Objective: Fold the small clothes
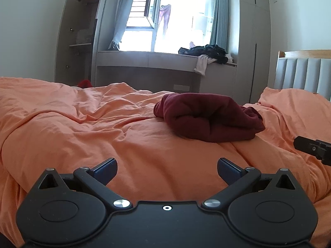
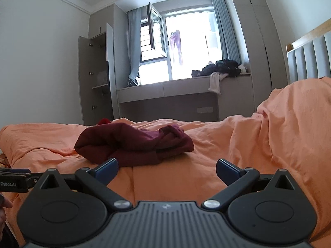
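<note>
A dark red garment lies bunched and partly folded on the orange duvet, ahead and slightly right in the left wrist view. In the right wrist view the same garment lies ahead to the left on the orange duvet. My left gripper is open over bare duvet, short of the cloth, with nothing between its blue pads. My right gripper is open too, its left fingertip close to the garment's near edge. The right gripper's body shows at the right edge of the left wrist view.
A padded grey headboard stands at the right. Beyond the bed a window seat holds a heap of dark clothes. An open wardrobe stands at the left. A small red item peeks past the bed's far edge.
</note>
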A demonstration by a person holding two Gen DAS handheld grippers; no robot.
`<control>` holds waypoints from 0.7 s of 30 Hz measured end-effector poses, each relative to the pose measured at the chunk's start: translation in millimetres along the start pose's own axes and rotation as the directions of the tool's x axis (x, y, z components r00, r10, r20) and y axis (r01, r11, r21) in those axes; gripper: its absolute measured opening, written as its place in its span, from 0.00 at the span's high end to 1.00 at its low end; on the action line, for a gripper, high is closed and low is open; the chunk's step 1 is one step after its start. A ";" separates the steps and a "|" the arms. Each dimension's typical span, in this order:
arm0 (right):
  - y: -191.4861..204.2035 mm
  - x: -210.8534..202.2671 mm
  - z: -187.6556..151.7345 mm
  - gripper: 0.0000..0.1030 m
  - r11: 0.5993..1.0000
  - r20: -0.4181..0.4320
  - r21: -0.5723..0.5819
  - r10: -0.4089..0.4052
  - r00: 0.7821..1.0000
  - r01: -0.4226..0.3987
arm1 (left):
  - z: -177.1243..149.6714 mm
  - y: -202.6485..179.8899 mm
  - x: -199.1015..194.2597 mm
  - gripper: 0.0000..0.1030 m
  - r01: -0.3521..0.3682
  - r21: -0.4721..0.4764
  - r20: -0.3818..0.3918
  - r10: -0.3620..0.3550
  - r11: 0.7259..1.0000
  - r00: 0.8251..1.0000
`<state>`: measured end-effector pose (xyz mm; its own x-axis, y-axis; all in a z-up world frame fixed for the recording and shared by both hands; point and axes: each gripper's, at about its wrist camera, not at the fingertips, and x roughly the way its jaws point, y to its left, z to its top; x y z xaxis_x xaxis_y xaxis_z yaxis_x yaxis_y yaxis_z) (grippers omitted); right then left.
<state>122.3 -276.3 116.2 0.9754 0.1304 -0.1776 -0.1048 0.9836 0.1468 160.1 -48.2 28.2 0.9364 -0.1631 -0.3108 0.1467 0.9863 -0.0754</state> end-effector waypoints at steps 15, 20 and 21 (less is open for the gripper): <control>0.3 0.8 1.2 0.00 1.000 -0.016 0.003 -0.008 1.000 0.008 | -1.8 0.6 -1.4 0.00 -0.015 -0.005 0.000 0.015 1.000 1.000; 1.2 3.8 0.7 0.00 1.000 -0.029 0.002 -0.005 1.000 0.005 | -2.9 -0.1 -1.2 0.00 -0.019 0.000 -0.003 0.019 1.000 1.000; 1.3 3.6 0.3 0.00 1.000 -0.028 0.002 -0.004 1.000 0.004 | -2.8 -0.8 -1.0 0.00 -0.021 0.002 -0.003 0.021 1.000 1.000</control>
<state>125.7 -274.5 116.0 0.9701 0.1296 -0.2053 -0.1002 0.9839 0.1477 158.1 -49.0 25.9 0.9384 -0.1423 -0.3149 0.1277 0.9896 -0.0665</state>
